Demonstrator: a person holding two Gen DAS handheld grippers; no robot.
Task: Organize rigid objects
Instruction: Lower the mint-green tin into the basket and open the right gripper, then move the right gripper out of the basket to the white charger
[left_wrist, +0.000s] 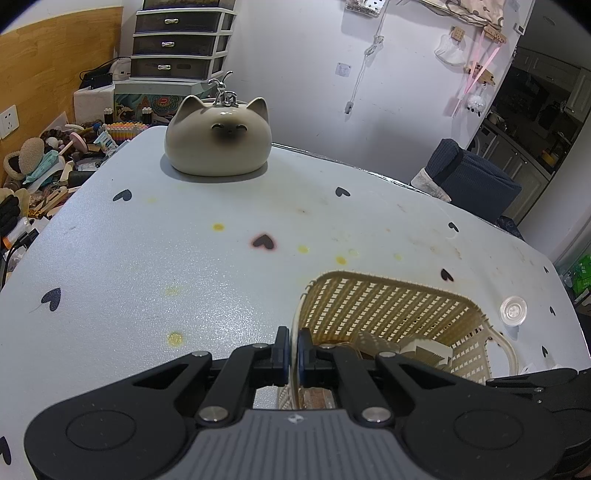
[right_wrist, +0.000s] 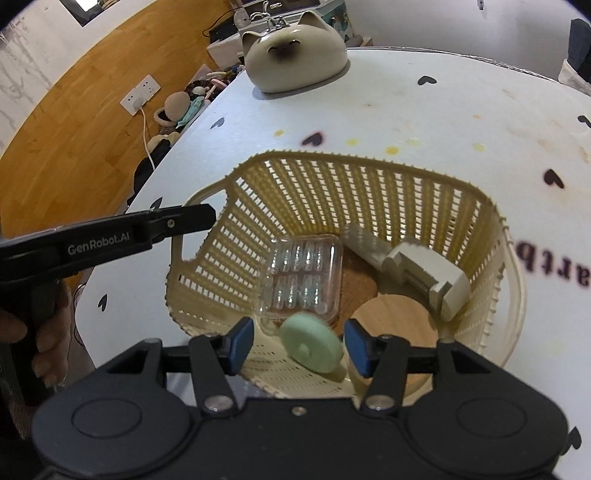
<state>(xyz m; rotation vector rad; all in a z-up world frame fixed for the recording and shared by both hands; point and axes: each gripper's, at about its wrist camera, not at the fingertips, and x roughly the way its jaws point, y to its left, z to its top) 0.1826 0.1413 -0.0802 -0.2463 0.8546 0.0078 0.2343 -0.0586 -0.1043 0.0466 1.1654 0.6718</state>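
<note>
Between the spread pads of the right gripper (right_wrist: 299, 345), over the near end of the basket (right_wrist: 369, 177), a green disc (right_wrist: 312, 349) sits blurred and clear of both pads, apparently released. Right gripper angles steeply downward. Left gripper (left_wrist: 294, 354) is clamped on the basket's left rim, steadying it.

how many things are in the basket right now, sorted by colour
In the basket:
Clear: 1, the plastic case
Green: 1, the round disc, blurred, between the right tool's open pads
White: 1, the blocky part
Wood: 1, the round lid
Cork: 1, the mat
Total: 5
</note>
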